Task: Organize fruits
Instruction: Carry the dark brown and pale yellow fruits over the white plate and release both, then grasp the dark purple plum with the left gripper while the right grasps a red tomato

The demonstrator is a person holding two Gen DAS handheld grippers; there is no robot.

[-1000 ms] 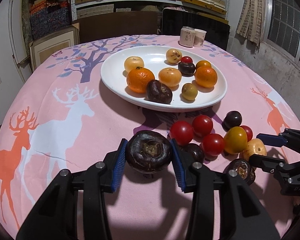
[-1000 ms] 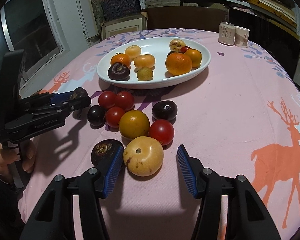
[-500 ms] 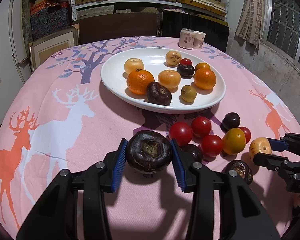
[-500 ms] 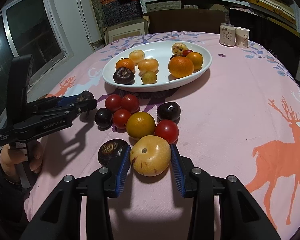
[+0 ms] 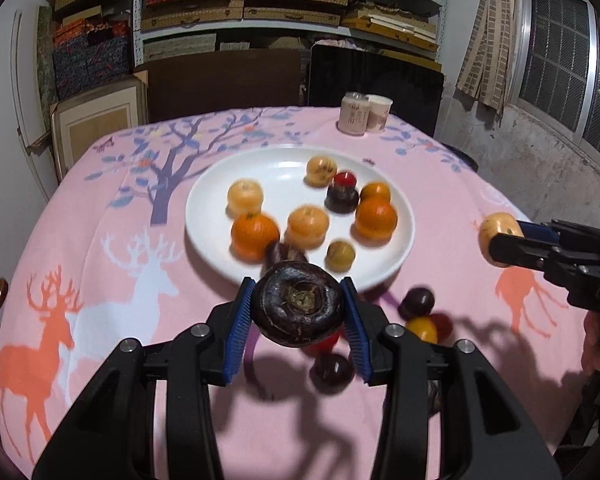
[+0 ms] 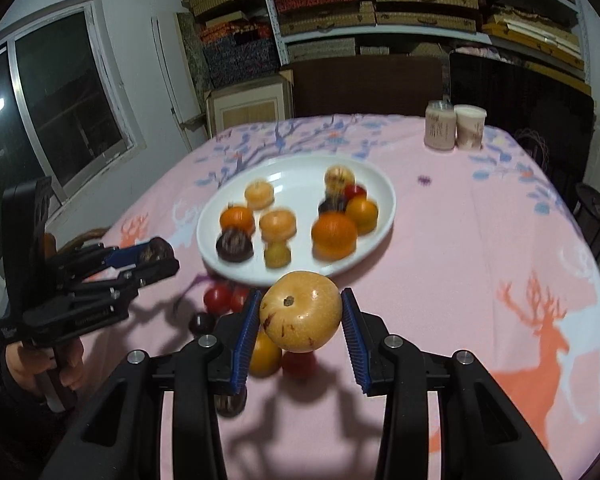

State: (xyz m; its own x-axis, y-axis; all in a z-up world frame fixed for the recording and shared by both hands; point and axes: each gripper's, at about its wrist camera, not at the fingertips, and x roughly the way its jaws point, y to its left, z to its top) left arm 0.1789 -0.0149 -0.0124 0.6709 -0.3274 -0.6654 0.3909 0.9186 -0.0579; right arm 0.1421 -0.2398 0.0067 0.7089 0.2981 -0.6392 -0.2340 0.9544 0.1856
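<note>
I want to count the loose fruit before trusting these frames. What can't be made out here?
- Left wrist view: the loose fruits on the tablecloth are partly hidden behind the dark fruit in the left gripper.
- Right wrist view: the yellow fruit in the right gripper covers others.
- Both views: fruit on the white plate is motion-blurred.
- Labels on the two cups are too small.

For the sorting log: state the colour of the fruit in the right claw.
Pale yellow-tan with small reddish-brown flecks; the fruit shows best in the right wrist view.
</note>
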